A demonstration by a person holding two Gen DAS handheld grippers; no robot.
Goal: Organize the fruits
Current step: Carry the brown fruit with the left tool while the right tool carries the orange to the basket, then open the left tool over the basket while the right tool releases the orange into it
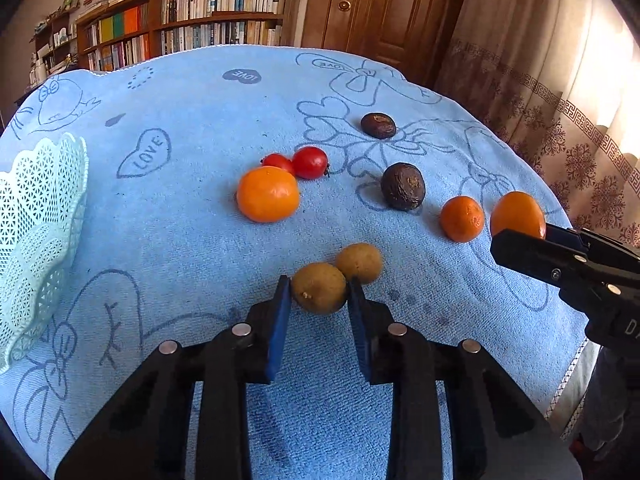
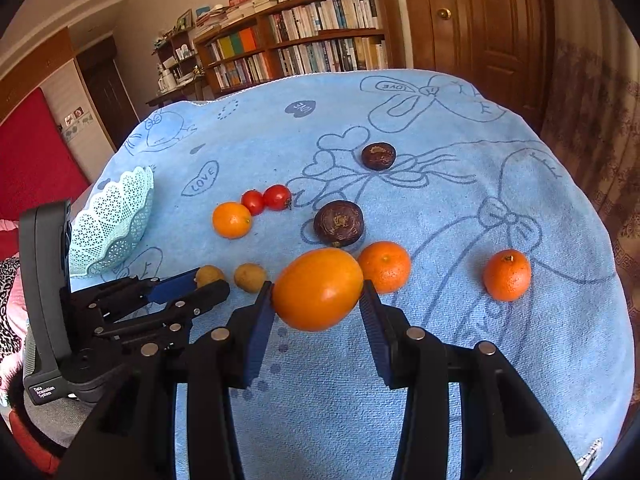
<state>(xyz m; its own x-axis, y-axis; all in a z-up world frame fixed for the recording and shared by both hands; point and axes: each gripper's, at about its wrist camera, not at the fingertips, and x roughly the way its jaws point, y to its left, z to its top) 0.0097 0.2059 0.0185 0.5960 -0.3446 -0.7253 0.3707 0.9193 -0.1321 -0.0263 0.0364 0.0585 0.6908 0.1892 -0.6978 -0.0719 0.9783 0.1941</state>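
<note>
Basket [image 2: 120, 216] at counter's left edge looks empty, all fruit unsorted; left claw [image 1: 319, 292] clamps a longan [image 1: 319, 288], right claw [image 2: 318, 296] an orange [image 2: 318, 289].

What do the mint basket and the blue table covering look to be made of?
The mint basket: apparently moulded plastic, matte, with a pierced lattice wall and scalloped rim. The blue covering: looks like terry towelling, with a nubby looped pile and printed dark-blue line drawings; a stitched hem shows at its edge.

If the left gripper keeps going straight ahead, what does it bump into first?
The left gripper already has a brown fruit between its fingers. Straight on, that would push into the second brown fruit just behind it, which looks to be touching.
</note>
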